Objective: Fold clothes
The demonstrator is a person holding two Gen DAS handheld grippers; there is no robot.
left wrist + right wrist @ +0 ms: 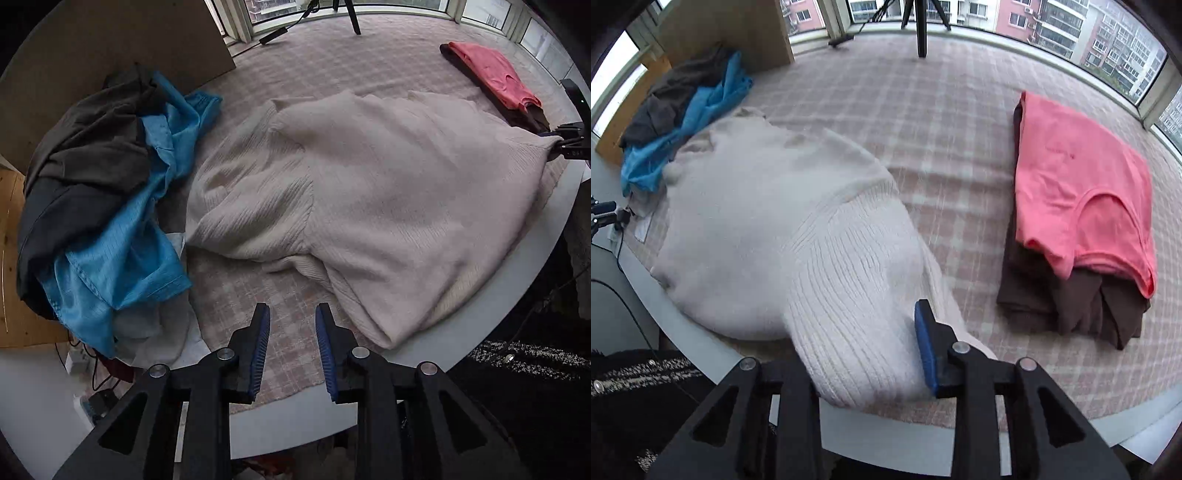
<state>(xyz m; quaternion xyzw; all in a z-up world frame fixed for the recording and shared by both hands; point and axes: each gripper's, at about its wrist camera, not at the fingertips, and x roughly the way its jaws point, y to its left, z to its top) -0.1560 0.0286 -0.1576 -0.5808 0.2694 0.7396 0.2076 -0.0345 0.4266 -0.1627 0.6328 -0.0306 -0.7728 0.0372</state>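
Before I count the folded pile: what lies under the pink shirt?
A folded dark brown garment lies under the pink shirt, sticking out at the near and left edges. Anything beneath it is hidden.

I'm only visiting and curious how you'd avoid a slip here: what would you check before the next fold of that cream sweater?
1. Right gripper has the cream sweater: ok, its ribbed sleeve fills the jaws.
2. Left gripper free to take hold: ok, jaws apart over the checked cloth, nothing between them.
3. Sweater lying flat: not ok, bunched and creased, one sleeve folded across it.
4. Sweater clear of the blue garment: cannot tell, their edges meet on that side.
5. Folded pink shirt out of the way: ok, apart from the sweater.
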